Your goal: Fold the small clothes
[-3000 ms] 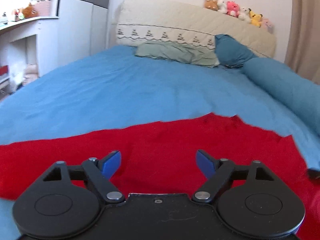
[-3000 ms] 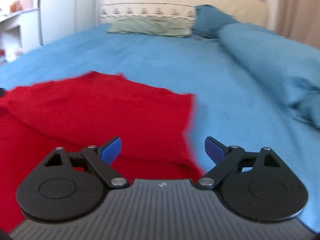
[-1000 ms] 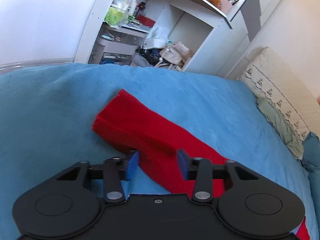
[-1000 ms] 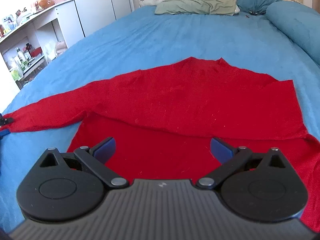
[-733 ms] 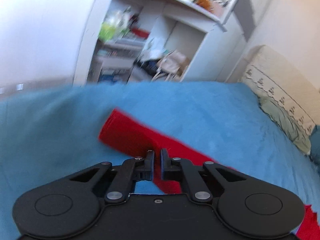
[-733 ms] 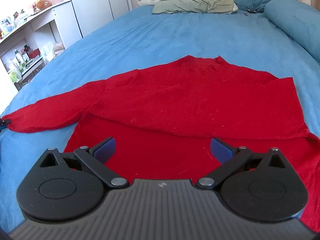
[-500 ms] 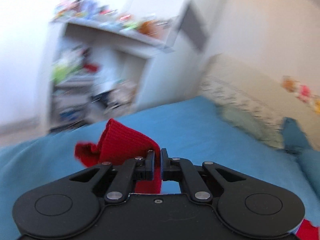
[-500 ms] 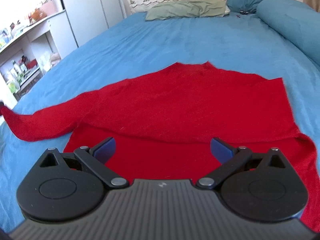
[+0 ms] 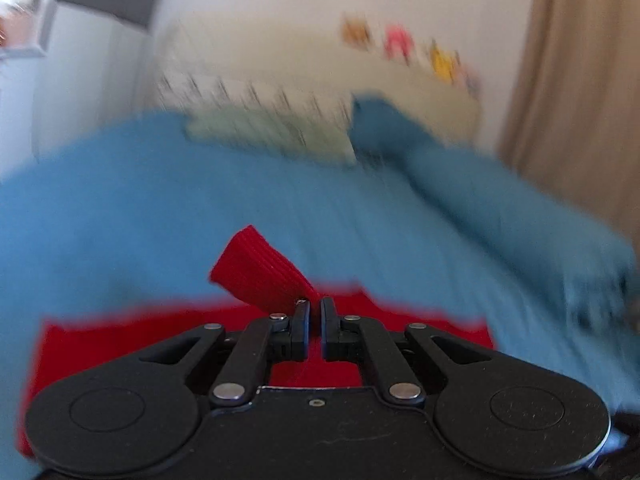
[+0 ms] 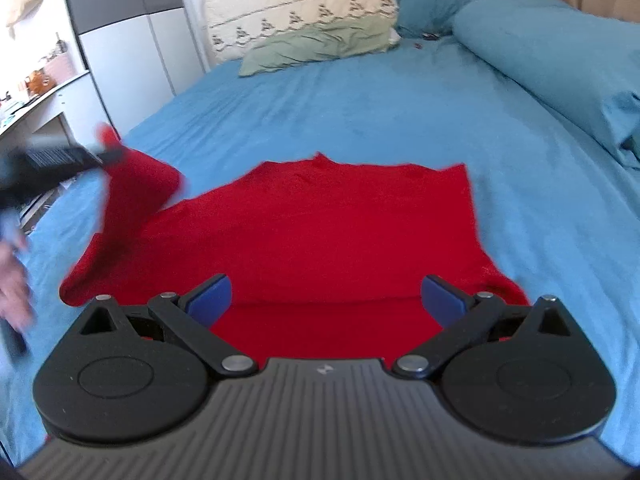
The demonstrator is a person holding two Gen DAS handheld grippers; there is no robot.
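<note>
A red sweater (image 10: 328, 216) lies spread on the blue bed (image 10: 360, 108). My left gripper (image 9: 315, 312) is shut on the cuff of the sweater's left sleeve (image 9: 260, 270), and holds it lifted above the sweater body (image 9: 120, 340). In the right wrist view the left gripper (image 10: 108, 154) shows at the left edge with the raised sleeve (image 10: 136, 192) hanging from it. My right gripper (image 10: 326, 294) is open and empty, hovering over the sweater's near hem.
A green pillow (image 10: 316, 46), a dark blue pillow (image 10: 428, 4) and a rolled blue duvet (image 10: 560, 64) lie toward the headboard. A white wardrobe (image 10: 120, 44) and shelves stand left of the bed. The left wrist view is motion-blurred.
My left gripper closed on the sleeve cuff, lifted it off the bed and swung it rightward toward the sweater body. My right gripper stayed open and shifted slightly.
</note>
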